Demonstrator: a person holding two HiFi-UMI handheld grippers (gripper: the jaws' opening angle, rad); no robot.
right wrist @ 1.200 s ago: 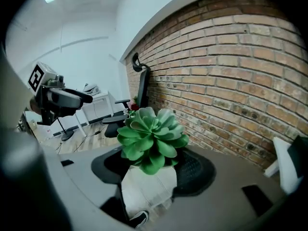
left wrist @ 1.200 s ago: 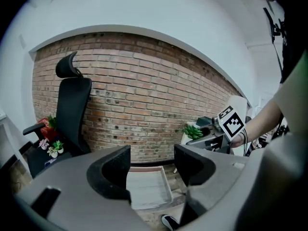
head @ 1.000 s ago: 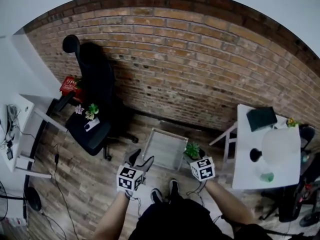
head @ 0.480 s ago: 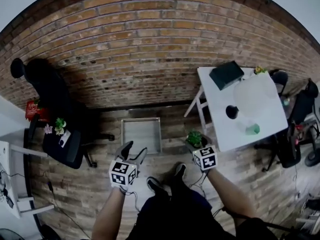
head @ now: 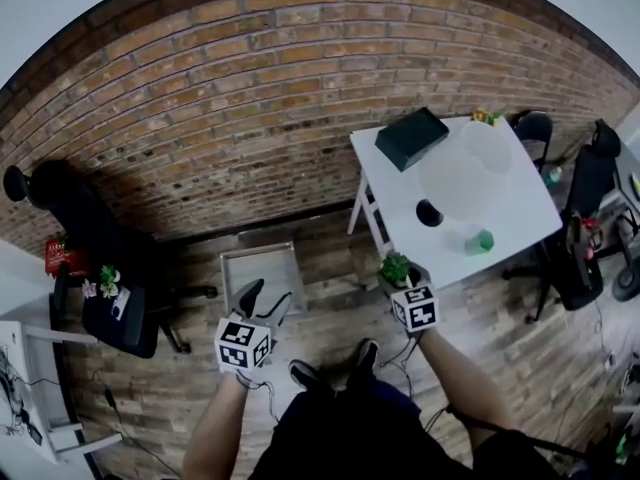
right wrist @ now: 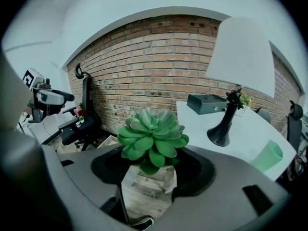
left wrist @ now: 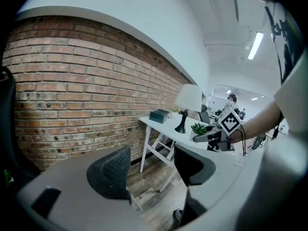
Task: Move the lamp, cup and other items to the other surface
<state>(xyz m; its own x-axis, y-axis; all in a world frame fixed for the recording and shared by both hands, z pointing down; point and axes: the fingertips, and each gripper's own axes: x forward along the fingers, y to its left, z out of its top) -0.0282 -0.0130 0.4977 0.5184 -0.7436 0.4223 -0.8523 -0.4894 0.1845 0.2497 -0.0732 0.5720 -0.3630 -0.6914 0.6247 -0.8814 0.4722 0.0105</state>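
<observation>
My right gripper (head: 398,274) is shut on a small green succulent (right wrist: 153,137) in a pale square pot (right wrist: 148,189), held over the wooden floor just in front of the white table (head: 520,203). On that table stand a lamp (head: 458,176) with a white shade and black base (right wrist: 221,134), a green cup (head: 480,240), a black box (head: 411,136) and a tiny plant (head: 487,117). My left gripper (head: 265,303) is open and holds nothing, off to the left over the floor. In the left gripper view the pads (left wrist: 113,170) stand wide apart.
A brick wall (head: 260,98) runs behind the table. A metal frame (head: 260,271) lies on the floor near the wall. A black office chair (head: 105,268) at the left carries small items on its seat. More chairs and gear crowd the table's right side (head: 575,238).
The view has swung right: the white table has come from the right edge toward the middle, and the black chair has slid left. Both grippers travelled along, the right one still holding the succulent.
</observation>
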